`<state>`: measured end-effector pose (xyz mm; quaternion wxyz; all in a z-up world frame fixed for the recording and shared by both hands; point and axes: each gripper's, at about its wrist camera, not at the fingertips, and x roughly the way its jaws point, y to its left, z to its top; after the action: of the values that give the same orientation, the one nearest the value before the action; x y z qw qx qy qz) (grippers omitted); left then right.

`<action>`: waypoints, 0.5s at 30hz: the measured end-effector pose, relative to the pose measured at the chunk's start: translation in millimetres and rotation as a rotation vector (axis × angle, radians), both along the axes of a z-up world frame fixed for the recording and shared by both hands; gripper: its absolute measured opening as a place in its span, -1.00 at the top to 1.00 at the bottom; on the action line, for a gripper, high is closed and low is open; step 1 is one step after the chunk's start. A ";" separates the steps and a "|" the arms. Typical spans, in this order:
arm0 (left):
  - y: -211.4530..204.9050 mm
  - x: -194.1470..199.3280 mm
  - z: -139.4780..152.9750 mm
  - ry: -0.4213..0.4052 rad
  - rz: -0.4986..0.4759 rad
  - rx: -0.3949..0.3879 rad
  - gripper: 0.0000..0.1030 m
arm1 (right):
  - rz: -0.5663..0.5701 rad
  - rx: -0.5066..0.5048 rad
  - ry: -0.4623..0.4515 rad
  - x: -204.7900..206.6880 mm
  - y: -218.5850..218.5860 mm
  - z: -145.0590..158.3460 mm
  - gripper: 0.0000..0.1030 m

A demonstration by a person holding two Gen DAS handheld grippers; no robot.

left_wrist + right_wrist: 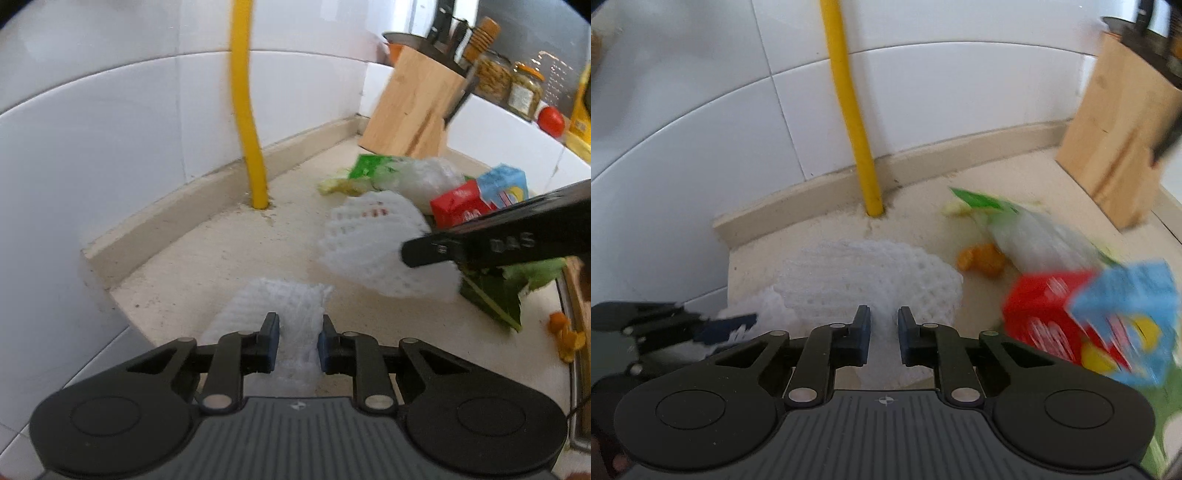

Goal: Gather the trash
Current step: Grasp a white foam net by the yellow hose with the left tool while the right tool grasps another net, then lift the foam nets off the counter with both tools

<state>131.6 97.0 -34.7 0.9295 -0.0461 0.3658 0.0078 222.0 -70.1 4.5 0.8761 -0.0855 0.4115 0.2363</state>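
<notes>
In the left wrist view, my left gripper [299, 334] is shut on a white foam fruit net [280, 306] that lies on the beige counter [207, 258]. To the right, my right gripper [417, 254] reaches in from the side, shut on a second white foam net [365, 240] that is raised a little off the counter. The right wrist view shows that net [879, 280] pinched between the right gripper's [884, 332] pads. My left gripper [735, 328] is at the left edge there, with its own net [764, 306]. Behind lie a red carton [458, 206], a blue carton [506, 182] and a green-and-white plastic bag [410, 173].
A yellow pipe [247, 110] rises from the counter by the tiled wall. A wooden knife block [410, 110] stands in the back corner, with jars [524, 90] and a tomato [551, 120] on a ledge. Green leaves [495, 291] and orange peel [565, 336] lie at the right, and more peel [979, 260] by the bag.
</notes>
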 end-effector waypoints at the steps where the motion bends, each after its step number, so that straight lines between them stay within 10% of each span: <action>1: -2.3 -0.8 0.4 0.002 -0.008 0.000 0.66 | -0.010 -0.003 0.003 -5.7 -5.1 0.8 0.59; 6: -12.7 -4.5 4.4 -0.024 -0.078 0.034 0.53 | -0.048 -0.009 0.033 -29.2 -26.3 3.6 0.54; 8: -14.3 -3.5 6.0 -0.017 -0.091 0.063 0.18 | -0.069 -0.025 0.028 -34.9 -31.6 1.4 0.38; 15: -12.6 -7.8 14.7 -0.057 -0.119 0.192 -0.70 | -0.060 -0.006 -0.004 -47.5 -32.9 -0.4 -0.57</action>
<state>123.8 84.4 -20.0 0.9385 0.0647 0.3388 -0.0136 174.5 -103.0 4.2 0.8833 -0.0764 0.4128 0.2087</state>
